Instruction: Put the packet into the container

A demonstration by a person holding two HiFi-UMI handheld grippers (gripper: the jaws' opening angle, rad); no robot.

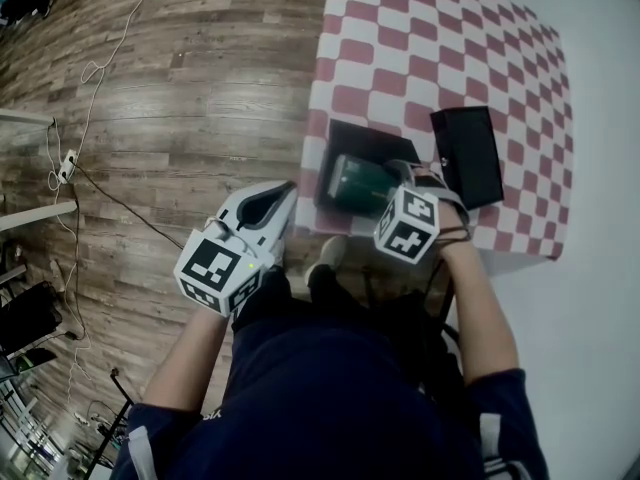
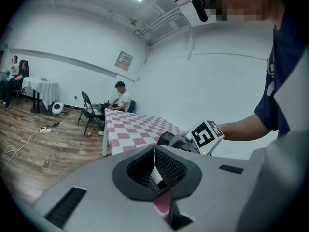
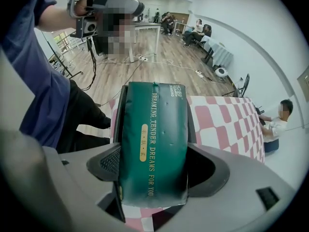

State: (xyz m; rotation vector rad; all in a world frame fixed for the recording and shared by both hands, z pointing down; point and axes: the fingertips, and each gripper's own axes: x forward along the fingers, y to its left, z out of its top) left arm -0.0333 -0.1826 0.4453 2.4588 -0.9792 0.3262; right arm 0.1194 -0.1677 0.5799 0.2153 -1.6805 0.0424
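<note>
A dark green packet (image 1: 358, 184) with gold lettering is clamped in my right gripper (image 1: 392, 180), which is shut on its near end. The packet (image 3: 153, 144) reaches forward over an open black container (image 1: 345, 146) that stands near the front edge of the red-and-white checkered table (image 1: 430, 48). In the right gripper view the container's dark rim (image 3: 120, 111) shows on both sides of the packet; I cannot tell whether the packet touches the bottom. My left gripper (image 1: 272, 204) hangs off the table's left side over the floor, its jaws shut on nothing (image 2: 154, 164).
A flat black lid (image 1: 468, 154) lies on the table right of the container. Cables (image 1: 95, 68) run over the wooden floor to the left. The left gripper view shows a folding chair (image 2: 89, 111) and a seated person (image 2: 119, 98) past the table's far end.
</note>
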